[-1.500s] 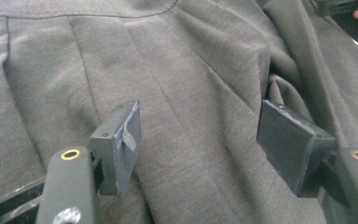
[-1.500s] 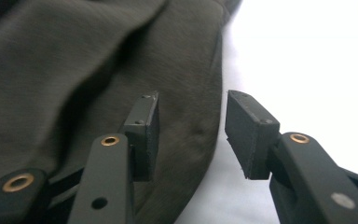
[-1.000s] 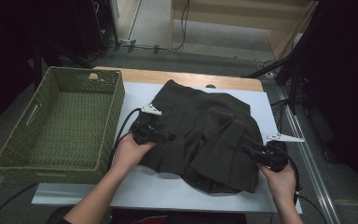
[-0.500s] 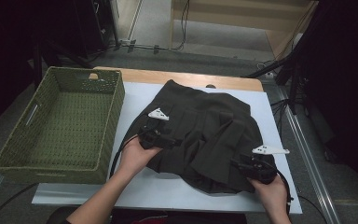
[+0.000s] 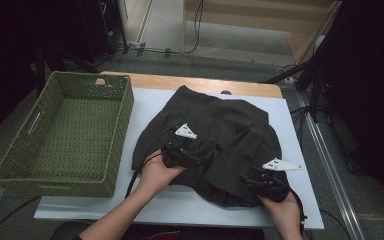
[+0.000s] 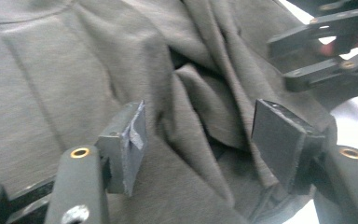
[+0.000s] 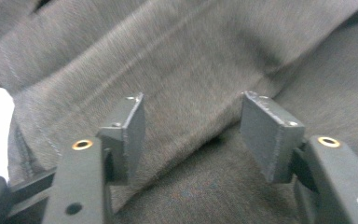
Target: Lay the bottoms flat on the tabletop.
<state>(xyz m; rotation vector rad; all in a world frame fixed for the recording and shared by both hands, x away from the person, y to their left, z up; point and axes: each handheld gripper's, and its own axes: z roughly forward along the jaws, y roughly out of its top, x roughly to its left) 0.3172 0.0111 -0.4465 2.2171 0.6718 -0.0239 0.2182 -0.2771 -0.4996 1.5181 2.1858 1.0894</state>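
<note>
**High view: two grippers over a dark garment on the white board**

High view shows a white board [image 5: 145,107] laid over a wooden table [image 5: 190,82], with grey floor, cables and dark stands around it. At the board's left edge stands a green woven basket [image 5: 15,165]; nothing can be seen in it. Right of the basket, across the middle and right of the board, lies a rumpled dark garment [image 5: 230,135], its hem near the front edge.

The left gripper [image 5: 192,156] sits over the garment's left part, near the front. In the left gripper view its jaws stand apart and have just been closing, with a ridge of folded cloth between the pads [image 6: 133,140]; the pads do not press it. The right gripper [image 5: 252,181] sits at the garment's front right. In the right gripper view its jaws are spread and have just been opening, cloth lying flat between them, not pinched.
</note>
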